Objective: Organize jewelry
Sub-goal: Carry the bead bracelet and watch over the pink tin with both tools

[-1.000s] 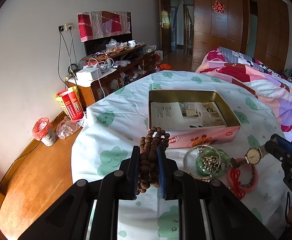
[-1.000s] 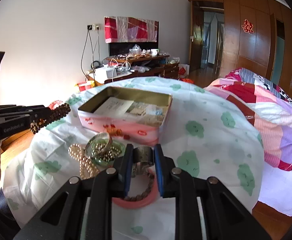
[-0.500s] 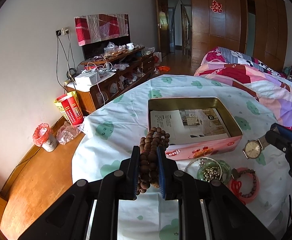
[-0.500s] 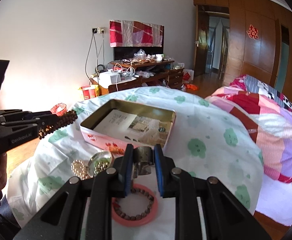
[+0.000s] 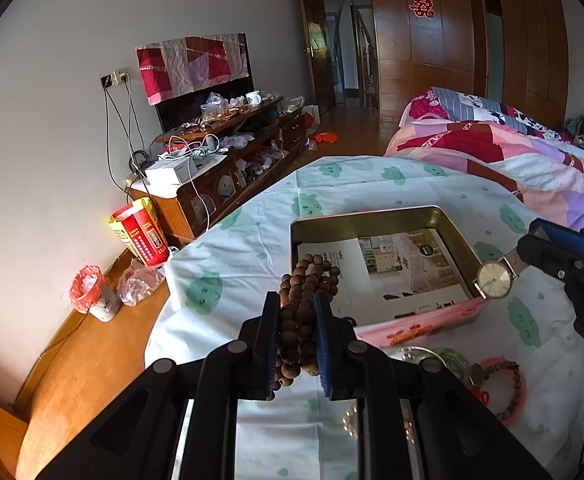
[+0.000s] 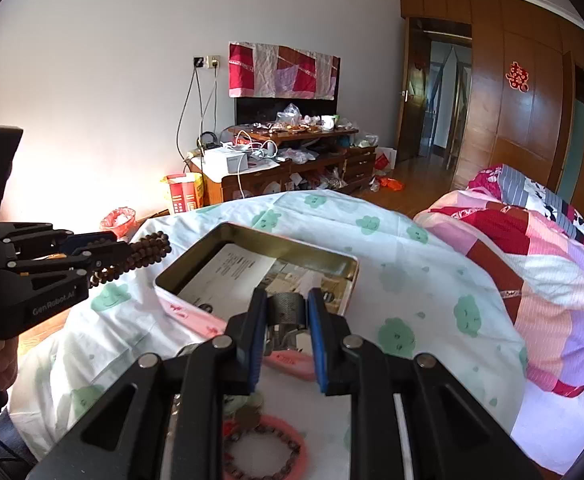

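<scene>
— Both grippers have climbed over the tin (image 5: pixel 379 268)!
— Left gripper (image 5: pixel 296 340) fingers clamp the wooden beads (image 5: pixel 305 300); right gripper (image 6: pixel 284 330) fingers pinch the watch (image 5: pixel 493 279). Bracelets (image 5: pixel 499 388) lie near on the desk (image 5: pixel 228 264).

The beads (image 5: pixel 305 312) were dull brown between blue pads (image 5: pixel 323 344) on the black left gripper (image 5: pixel 296 308), and the watch (image 5: pixel 493 279) showed a pale cream dial in a gold rim, its strap (image 6: pixel 288 312) dark grey in the right gripper (image 6: pixel 283 312), black with blue pads too. The tin (image 5: pixel 431 326) was pink outside with red print and brassy gold inside, lined with white printed paper (image 5: pixel 391 272), on a white cloth (image 5: pixel 252 248) dotted with mint-green clouds. Near it lay a coral-pink ring (image 6: pixel 292 440) around dark beads, a green bangle (image 5: pixel 449 362), and beyond, a quilt (image 6: pixel 539 264) in pink, red, lilac and white patches.
</scene>
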`<state>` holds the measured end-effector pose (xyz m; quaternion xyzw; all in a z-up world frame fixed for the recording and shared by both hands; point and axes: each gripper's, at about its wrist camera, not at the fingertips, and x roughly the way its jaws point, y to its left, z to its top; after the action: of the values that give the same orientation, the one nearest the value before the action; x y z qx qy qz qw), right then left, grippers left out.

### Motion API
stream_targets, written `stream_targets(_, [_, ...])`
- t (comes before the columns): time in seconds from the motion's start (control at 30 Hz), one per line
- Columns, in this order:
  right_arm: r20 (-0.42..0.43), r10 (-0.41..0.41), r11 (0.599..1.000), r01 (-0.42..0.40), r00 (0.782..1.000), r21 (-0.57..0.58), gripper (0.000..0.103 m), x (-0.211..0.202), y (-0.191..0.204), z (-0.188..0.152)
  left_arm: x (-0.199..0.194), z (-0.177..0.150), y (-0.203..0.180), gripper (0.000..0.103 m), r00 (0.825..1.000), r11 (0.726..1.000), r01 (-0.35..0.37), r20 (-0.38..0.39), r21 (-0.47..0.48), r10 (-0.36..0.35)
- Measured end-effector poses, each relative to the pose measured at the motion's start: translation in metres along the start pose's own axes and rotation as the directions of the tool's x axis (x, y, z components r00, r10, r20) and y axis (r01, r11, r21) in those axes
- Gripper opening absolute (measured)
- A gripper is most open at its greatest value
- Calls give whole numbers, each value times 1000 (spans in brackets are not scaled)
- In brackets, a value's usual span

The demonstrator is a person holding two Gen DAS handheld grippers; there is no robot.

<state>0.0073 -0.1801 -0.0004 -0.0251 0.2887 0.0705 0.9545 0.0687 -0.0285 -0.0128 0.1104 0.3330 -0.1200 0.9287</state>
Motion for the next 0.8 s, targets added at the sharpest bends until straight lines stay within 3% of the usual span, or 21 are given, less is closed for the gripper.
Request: stream_targets(0.8, [-47,-45,999,45,998,1,23,65,-22,26,70,37,-12,17,995,996,-66,-67,61,70])
